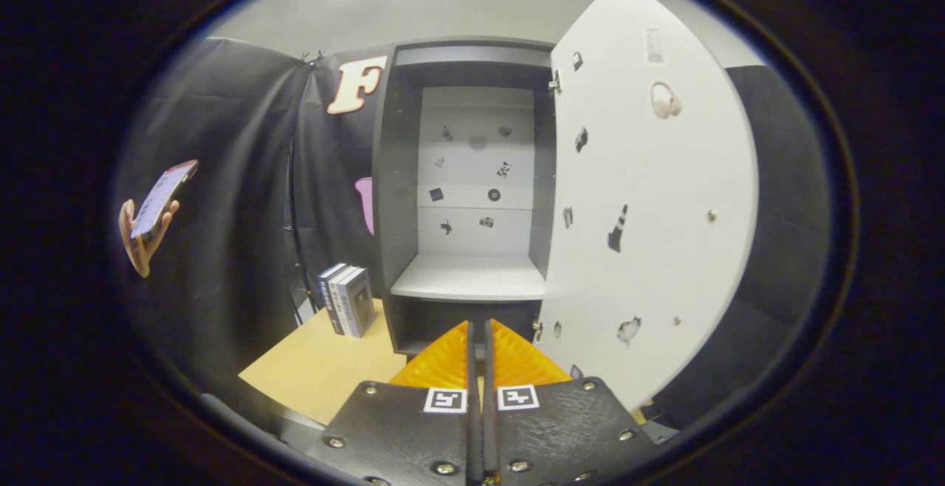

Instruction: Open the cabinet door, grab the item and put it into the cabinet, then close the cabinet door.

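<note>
Gripper view has the cabinet [465, 176] dead ahead at 12 o'clock from the fingers, dark-sided box with a pale back panel dotted with little stickers. Its door [650, 198] is swung wide open, hanging off the right edge at about 1 to 2 o'clock, white inner face toward us, also covered in small stickers (headphones, a traffic cone, a few others too small to tell) plus a couple of small screw heads. One pale shelf [469, 279] sits inside, nothing on it that I can make out, with a darker open compartment below it.

The item looks like it's the books [345, 299], a small set of them standing upright on the tan table [317, 375], just left of the cabinet's bottom corner, around 10 o'clock from the fingertips. They're near the cabinet side but I can't tell if they touch it.

The gripper [480, 338] is pressed closed, fingers together with only a thin slit between them and nothing in there. Tips point right at the cabinet's lower front edge.

Way out at 9 o'clock, against the black cloth wall, a person's hand [140, 242] is holding up a phone [162, 196].
</note>
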`<action>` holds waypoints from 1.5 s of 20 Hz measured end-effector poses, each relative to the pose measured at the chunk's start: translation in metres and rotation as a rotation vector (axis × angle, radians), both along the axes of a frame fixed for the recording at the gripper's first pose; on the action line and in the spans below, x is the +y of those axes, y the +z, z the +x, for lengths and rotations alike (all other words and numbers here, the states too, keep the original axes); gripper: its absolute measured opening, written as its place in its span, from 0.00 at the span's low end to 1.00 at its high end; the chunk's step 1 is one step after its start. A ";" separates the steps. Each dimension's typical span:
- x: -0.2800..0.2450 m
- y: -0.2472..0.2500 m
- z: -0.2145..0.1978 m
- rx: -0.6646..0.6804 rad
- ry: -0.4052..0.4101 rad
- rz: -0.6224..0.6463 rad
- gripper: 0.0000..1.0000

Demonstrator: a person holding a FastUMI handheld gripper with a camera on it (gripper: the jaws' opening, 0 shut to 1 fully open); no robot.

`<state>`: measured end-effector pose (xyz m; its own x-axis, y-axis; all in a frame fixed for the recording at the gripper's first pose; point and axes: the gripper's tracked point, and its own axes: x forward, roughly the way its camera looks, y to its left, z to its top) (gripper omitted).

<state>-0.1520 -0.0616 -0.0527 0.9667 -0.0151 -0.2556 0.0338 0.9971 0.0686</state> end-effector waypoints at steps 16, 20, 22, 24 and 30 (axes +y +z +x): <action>0.042 -0.256 0.031 0.391 0.014 0.034 0.47; 0.033 -0.305 0.037 0.472 -0.039 -0.014 0.96; 0.030 -0.327 0.043 0.506 -0.062 -0.022 0.98; 0.023 -0.349 0.049 0.539 -0.086 -0.041 0.97; 0.022 -0.388 0.063 0.605 -0.109 -0.015 0.97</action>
